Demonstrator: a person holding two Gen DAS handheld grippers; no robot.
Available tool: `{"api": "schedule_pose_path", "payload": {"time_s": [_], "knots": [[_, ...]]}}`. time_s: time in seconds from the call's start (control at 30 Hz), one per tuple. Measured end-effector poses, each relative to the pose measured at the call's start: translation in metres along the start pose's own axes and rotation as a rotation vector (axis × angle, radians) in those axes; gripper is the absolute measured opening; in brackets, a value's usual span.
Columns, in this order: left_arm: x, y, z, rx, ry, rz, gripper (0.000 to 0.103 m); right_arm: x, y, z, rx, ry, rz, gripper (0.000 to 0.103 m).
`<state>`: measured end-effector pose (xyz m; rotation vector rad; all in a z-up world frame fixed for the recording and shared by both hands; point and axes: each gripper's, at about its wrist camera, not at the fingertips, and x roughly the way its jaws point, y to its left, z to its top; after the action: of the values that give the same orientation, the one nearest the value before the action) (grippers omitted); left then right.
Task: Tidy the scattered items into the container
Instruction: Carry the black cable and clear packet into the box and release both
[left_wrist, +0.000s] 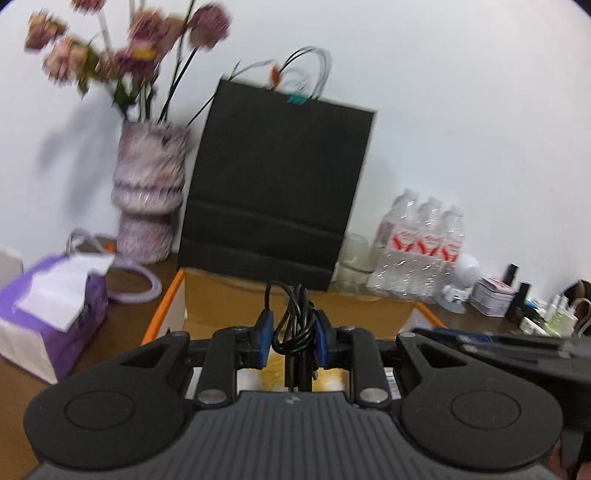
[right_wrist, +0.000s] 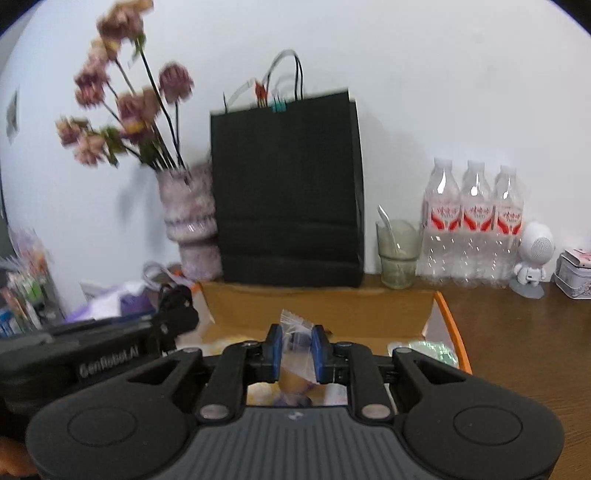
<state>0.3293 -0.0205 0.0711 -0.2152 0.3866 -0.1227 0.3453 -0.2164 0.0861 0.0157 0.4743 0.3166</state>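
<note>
Left wrist view: left gripper clamped on coiled black cable, poised above open box for dropping in.

Right wrist view: right gripper pinching clear packet over same box, ready for release.
</note>
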Motion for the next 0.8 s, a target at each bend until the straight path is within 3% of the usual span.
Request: {"api": "schedule_pose_path", "payload": {"time_s": [0.27,0.33,0.37,0.4,0.43,0.5,0.6,0.8], "knots": [[0.023,0.007,-0.009,0.037,0.072,0.016,0.026,0.021,-0.008,-0.013,0.012,0.066,-0.019,0.016],[0.021,0.005,-0.009,0.041,0.076,0.034,0.052,0.021,-0.01,-0.012,0.016,0.079,-0.018,0.021],[0.019,0.005,-0.008,0.039,0.07,0.054,0.087,0.021,-0.011,-0.012,0.019,0.082,-0.016,0.029],[0.016,0.004,-0.007,0.035,0.051,0.091,0.099,0.019,-0.012,-0.011,0.025,0.081,-0.017,0.049],[0.012,0.004,-0.005,0.036,0.026,0.133,0.103,0.016,-0.014,-0.009,0.035,0.074,-0.023,0.073],[0.005,0.006,-0.001,0.039,-0.002,0.143,0.103,0.01,-0.019,-0.004,0.058,0.054,-0.01,0.103],[-0.003,0.009,0.003,0.001,-0.011,0.118,0.103,-0.001,-0.021,0.001,0.069,0.035,0.039,0.103],[-0.006,0.006,0.006,0.006,0.006,0.113,0.103,-0.006,-0.017,0.006,0.047,0.028,0.029,0.103]]}}
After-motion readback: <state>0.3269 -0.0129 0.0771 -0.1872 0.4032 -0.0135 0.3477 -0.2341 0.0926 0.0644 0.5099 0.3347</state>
